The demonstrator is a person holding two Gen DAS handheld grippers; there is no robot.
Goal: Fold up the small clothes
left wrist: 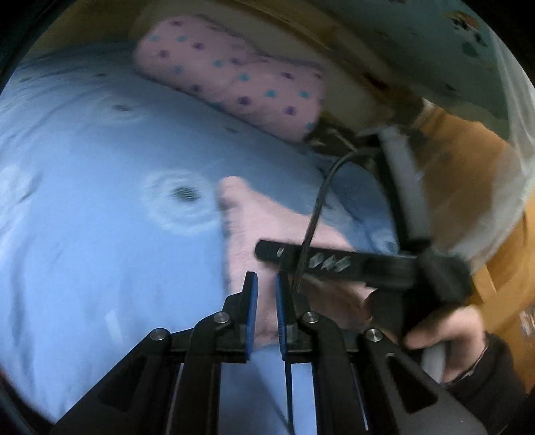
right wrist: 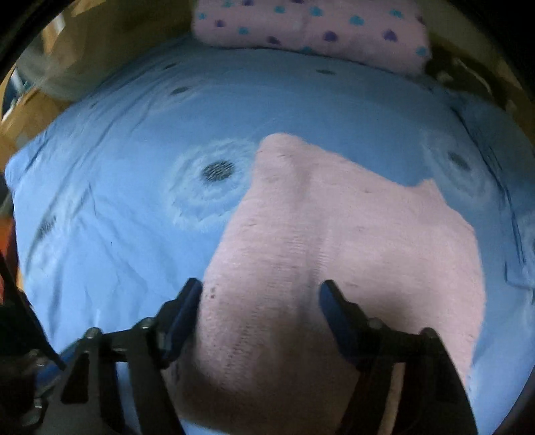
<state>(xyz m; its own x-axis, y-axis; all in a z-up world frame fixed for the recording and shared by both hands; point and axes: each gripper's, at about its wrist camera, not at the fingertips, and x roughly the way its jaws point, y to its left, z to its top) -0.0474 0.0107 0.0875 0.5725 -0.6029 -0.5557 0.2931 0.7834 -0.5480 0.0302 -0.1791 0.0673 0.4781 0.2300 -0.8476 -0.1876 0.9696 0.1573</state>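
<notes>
A plain pink knit garment [right wrist: 334,241] lies spread on the blue bedsheet [right wrist: 100,254]. My right gripper [right wrist: 260,286] hovers over its near part, open, and the cloth runs under the wide gap with neither pad touching it. In the left wrist view the same garment [left wrist: 247,221] lies ahead of my left gripper [left wrist: 266,281]. Its jaws are shut to a narrow slit. Pink cloth shows in that slit, but I cannot tell whether it is pinched. A black finger [left wrist: 334,262] of the right gripper crosses the garment just beyond.
A folded pink cloth with blue and purple dots [right wrist: 311,30] sits at the far edge of the bed, by a wooden board [left wrist: 351,77]. A person's hand [left wrist: 444,334] holds the right gripper, and a black cable [left wrist: 317,214] arcs above it. Orange fabric [left wrist: 468,187] hangs at the right.
</notes>
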